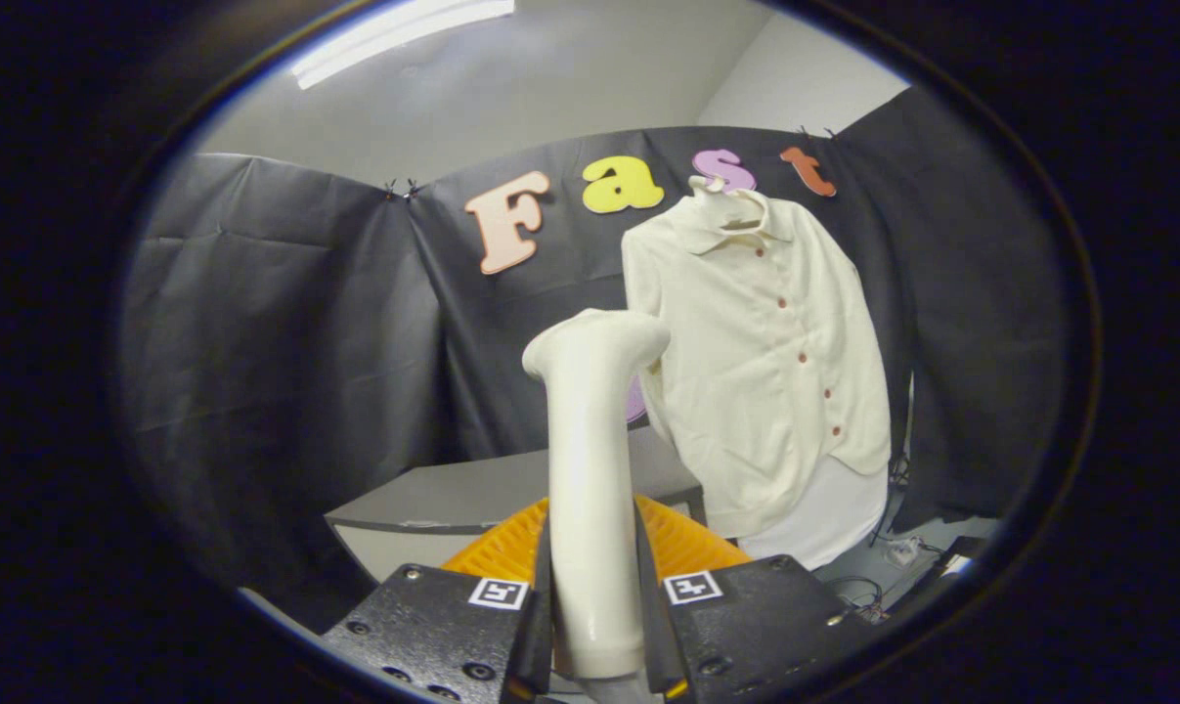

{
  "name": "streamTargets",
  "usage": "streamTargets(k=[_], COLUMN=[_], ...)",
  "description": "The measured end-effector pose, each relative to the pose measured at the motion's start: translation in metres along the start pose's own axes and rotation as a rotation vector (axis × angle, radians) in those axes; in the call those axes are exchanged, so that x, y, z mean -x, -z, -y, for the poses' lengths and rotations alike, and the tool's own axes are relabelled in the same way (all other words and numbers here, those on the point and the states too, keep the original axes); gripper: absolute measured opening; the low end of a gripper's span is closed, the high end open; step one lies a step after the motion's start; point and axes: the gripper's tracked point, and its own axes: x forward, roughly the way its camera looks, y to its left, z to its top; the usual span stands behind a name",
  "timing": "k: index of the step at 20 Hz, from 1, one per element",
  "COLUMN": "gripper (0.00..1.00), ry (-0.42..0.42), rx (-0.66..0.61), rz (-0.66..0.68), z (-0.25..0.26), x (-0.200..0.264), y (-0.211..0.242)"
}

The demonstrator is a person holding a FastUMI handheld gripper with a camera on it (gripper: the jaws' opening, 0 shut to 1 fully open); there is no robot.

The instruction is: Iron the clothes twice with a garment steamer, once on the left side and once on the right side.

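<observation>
Your tongs [594, 626] grip one white garment steamer [590, 469], both fingers pressed on its handle. One cream shirt [765, 362] hangs far right on one hanger [721, 200]. Behind the steamer, possibly an orange basket [682, 552] on the bench [453, 494].

The garment steamer [594, 460] stands up between the two fingers of the gripper [594, 626], and both fingers press on its handle. The steamer's head is at the top and leans a little toward the shirt [761, 362]. The shirt hangs on a hanger [721, 200], beyond the steamer and to its right, in front of the booth wall. Just behind the steamer's handle, low down, is a basket [682, 548]. Behind the basket is a table [472, 494]. Below the shirt, right of the steamer, cables [888, 557] lie on the floor.
</observation>
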Motion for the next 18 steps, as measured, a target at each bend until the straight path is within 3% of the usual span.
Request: streamTargets(k=[8, 18], gripper=[0.36, 0.36], ry=[-0.042, -0.001], rx=[0.030, 0.114], rz=[-0.034, 0.030], z=[-0.078, -0.089], x=[0.003, 0.000], y=[-0.011, -0.028])
